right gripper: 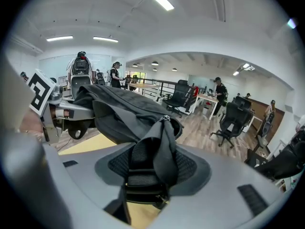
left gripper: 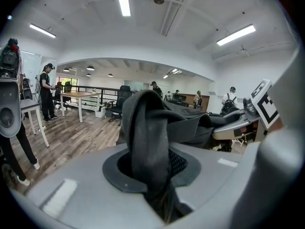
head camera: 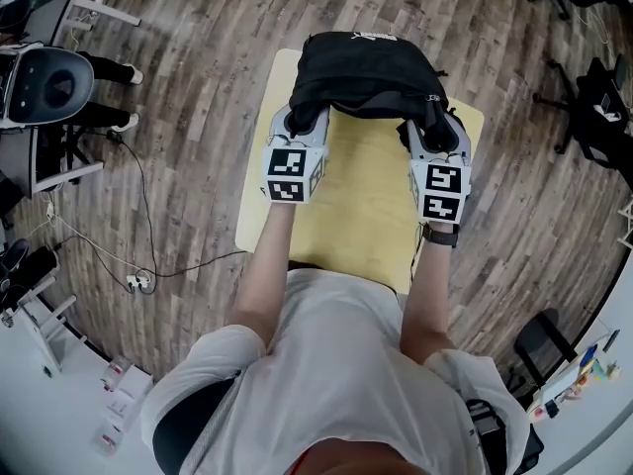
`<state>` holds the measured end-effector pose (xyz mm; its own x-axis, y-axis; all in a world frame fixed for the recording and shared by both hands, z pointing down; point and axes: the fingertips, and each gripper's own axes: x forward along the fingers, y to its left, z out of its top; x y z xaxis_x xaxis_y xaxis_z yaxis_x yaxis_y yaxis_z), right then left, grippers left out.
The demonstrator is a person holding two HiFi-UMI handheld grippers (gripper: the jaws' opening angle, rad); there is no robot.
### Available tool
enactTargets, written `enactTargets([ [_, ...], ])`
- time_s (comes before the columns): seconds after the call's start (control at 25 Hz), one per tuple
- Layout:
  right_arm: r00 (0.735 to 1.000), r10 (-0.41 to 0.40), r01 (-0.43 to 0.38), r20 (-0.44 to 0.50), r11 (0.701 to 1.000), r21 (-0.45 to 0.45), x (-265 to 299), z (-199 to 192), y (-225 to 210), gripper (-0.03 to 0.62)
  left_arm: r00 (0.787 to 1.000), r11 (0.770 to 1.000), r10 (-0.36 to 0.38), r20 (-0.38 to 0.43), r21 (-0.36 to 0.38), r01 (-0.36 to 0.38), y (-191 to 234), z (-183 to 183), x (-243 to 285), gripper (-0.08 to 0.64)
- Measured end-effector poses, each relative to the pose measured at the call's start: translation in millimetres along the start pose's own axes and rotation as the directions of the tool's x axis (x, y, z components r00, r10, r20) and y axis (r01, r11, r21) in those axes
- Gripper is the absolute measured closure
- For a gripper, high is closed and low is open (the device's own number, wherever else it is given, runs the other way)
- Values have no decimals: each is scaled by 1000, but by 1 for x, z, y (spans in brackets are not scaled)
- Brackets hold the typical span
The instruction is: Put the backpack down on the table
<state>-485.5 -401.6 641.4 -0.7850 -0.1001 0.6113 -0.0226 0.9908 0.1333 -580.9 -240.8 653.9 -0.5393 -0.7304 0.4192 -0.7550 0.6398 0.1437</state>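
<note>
A black backpack (head camera: 362, 71) hangs between the two grippers over the far end of a yellow table (head camera: 358, 211). It covers that edge in the head view, and no view shows whether its base touches the tabletop. The left gripper (head camera: 303, 117) holds the bag's left side, with its jaws nearly together. In the left gripper view they pinch a thick fold of black strap (left gripper: 148, 142), which rises out of the jaw opening and drapes over toward the bag's body. The right gripper (head camera: 433, 127) holds the bag's right side with its jaws set wider. In the right gripper view they clamp a padded shoulder strap (right gripper: 150, 168) with a mesh face, bunched up between the pads, and a strip of the yellow tabletop shows below it. Each gripper's marker cube (head camera: 292, 175) faces up toward the head camera, and the person's forearms reach forward from a white shirt (head camera: 336, 374). The table stands on a wood-plank floor (head camera: 198, 107). An office chair (head camera: 45, 85) sits at the far left, with a cable (head camera: 148, 265) trailing across the boards. Both gripper views look out over an open office with desks, chairs and several people standing in the background.
</note>
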Motion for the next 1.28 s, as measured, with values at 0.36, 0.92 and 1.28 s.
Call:
enactTargets([
  [0.36,995,47,-45,-92,999,25,32,-37,8,375,995,1000,6,-96,-25,-8,9,-47,20,472],
  [0.92,972,125,-119,-201,992,43,55,-89,27,376,976,996,27,-218,-77,-45,13,-116,25,472],
  [1.28,945,194,-175,-263,980,95,67,-117,41,374,940,999,15,-342,-42,-32,20,-151,28,460],
])
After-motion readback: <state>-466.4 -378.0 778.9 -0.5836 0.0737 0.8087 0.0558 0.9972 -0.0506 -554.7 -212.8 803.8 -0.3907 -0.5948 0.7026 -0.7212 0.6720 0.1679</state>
